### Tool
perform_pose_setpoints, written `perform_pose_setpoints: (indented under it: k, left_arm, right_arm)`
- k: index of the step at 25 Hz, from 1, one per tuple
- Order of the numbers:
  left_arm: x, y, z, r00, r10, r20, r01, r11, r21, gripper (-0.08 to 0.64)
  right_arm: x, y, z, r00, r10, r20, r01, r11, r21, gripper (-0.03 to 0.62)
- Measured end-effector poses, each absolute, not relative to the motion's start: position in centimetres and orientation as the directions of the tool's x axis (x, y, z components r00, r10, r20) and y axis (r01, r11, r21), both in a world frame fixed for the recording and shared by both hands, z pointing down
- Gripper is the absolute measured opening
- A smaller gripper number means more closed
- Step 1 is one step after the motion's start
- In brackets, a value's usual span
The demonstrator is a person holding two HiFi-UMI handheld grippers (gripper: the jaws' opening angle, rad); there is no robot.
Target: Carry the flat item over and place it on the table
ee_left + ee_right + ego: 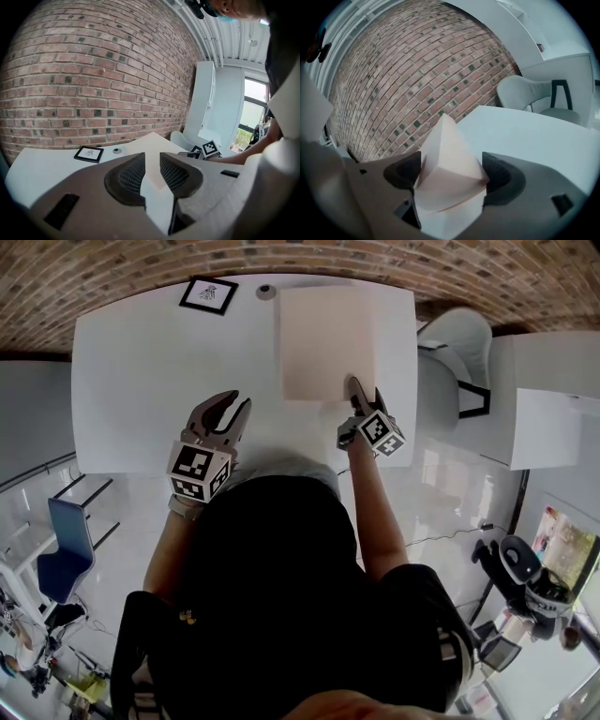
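Observation:
The flat item is a pale pink board (326,343) lying flat on the white table (150,381), at its far right part. My right gripper (356,390) is at the board's near right corner. In the right gripper view its jaws stand wide apart, with the board's corner (450,159) lying between them and no pad pressing on it. My left gripper (225,409) hovers over the table's near edge, left of the board, open with nothing in it. The left gripper view shows bare table between its fingers (129,176) and the board (149,142) beyond them.
A small black-framed picture (208,294) and a small round object (266,292) sit at the table's far edge, by the brick wall. A white chair (459,352) stands right of the table, with another white table (553,418) beyond it. A blue chair (66,549) is at lower left.

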State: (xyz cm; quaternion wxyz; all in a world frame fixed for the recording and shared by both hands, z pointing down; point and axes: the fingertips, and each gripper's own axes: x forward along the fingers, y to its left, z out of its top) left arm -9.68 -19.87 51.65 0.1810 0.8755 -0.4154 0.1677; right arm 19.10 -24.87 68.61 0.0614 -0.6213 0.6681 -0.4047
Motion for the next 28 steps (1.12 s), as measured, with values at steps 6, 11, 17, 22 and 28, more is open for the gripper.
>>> perform_pose_setpoints:
  k: [6,11,17,22,28]
  left_arm:
    - [-8.8,-19.1,51.9,0.600,-0.657,0.457,-0.784,-0.595,0.174,0.100]
    - [-8.1,-18.5,52.0,0.598,-0.654,0.463,-0.783,-0.599,0.166,0.100]
    - [-7.4,-18.0,51.9,0.595,-0.656,0.464,-0.785,-0.600,0.157,0.100]
    - [-6.5,-17.6,51.6,0.594,-0.662,0.458,-0.786,-0.599,0.152,0.100]
    - [-5.6,-17.3,50.4,0.587,-0.687,0.428,-0.795,-0.590,0.143,0.100]
  right_arm:
    - [19.6,-24.2,70.6,-0.223,-0.867,0.446,-0.754,-0.137,-0.643,0.408]
    - [20.6,-23.6,71.7,-0.188,-0.850,0.492,-0.754,-0.196,-0.627,0.410]
    - [21.7,-23.3,71.8,-0.185,-0.856,0.482,-0.720,-0.216,-0.660,0.410]
    - [22.6,-22.6,70.7,-0.187,-0.874,0.449,-0.681,-0.214,-0.700,0.352]
    - [22.3,-22.1,65.9,-0.237,-0.904,0.357,-0.695,-0.099,-0.712,0.146]
